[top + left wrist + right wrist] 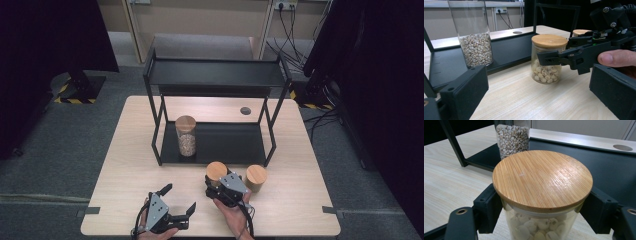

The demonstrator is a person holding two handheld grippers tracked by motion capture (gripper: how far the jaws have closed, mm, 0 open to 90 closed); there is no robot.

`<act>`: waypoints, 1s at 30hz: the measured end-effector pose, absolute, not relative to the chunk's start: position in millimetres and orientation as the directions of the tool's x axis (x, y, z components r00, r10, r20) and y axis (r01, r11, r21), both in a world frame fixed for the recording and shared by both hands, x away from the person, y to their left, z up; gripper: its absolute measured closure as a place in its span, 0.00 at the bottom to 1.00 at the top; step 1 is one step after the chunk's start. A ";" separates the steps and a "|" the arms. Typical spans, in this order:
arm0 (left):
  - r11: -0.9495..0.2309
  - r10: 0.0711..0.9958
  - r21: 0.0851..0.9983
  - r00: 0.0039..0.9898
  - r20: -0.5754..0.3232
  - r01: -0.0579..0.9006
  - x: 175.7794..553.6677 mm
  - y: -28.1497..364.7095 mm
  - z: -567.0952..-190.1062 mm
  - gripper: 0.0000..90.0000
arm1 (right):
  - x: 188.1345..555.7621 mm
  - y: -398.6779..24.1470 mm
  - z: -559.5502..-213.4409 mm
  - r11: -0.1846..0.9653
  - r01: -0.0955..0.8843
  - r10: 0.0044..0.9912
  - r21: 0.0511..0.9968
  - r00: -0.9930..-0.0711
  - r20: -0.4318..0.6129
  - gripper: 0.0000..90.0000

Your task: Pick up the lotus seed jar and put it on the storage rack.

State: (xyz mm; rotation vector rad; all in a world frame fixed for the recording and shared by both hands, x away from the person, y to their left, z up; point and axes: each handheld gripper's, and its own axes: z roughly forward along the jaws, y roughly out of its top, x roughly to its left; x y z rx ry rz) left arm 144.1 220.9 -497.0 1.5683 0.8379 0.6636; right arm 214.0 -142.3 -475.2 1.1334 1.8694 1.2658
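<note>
Right gripper (216, 183) jaws flank short jar (541, 195) below its lid

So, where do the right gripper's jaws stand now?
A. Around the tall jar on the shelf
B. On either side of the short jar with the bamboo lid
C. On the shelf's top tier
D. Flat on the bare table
B: the right gripper has one jaw on each side of the short jar, just under its bamboo lid.

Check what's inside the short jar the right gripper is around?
The short jar with the bamboo lid holds pale round seeds, filling roughly its lower half. The right gripper straddles the glass and covers part of the contents.
</note>
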 end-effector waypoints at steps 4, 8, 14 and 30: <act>-0.063 0.816 0.986 0.577 -0.037 0.153 145.0 221.5 -497.3 0.02 | 209.8 -141.4 -476.2 0.179 0.290 0.896 0.940 -0.443 -0.035 0.28; -0.062 0.817 0.986 0.575 -0.038 0.155 145.5 221.7 -497.7 0.02 | 212.2 -143.0 -468.3 0.157 0.288 0.895 0.945 -0.447 -0.012 0.28; -0.062 0.817 0.986 0.575 -0.039 0.156 145.4 221.8 -497.6 0.02 | 222.0 -140.4 -454.6 0.140 0.280 0.896 0.950 -0.445 -0.001 0.28; -0.059 0.819 0.986 0.572 -0.042 0.156 146.1 222.5 -498.2 0.02 | 255.9 -129.7 -433.0 0.114 0.291 0.914 0.950 -0.406 0.014 0.28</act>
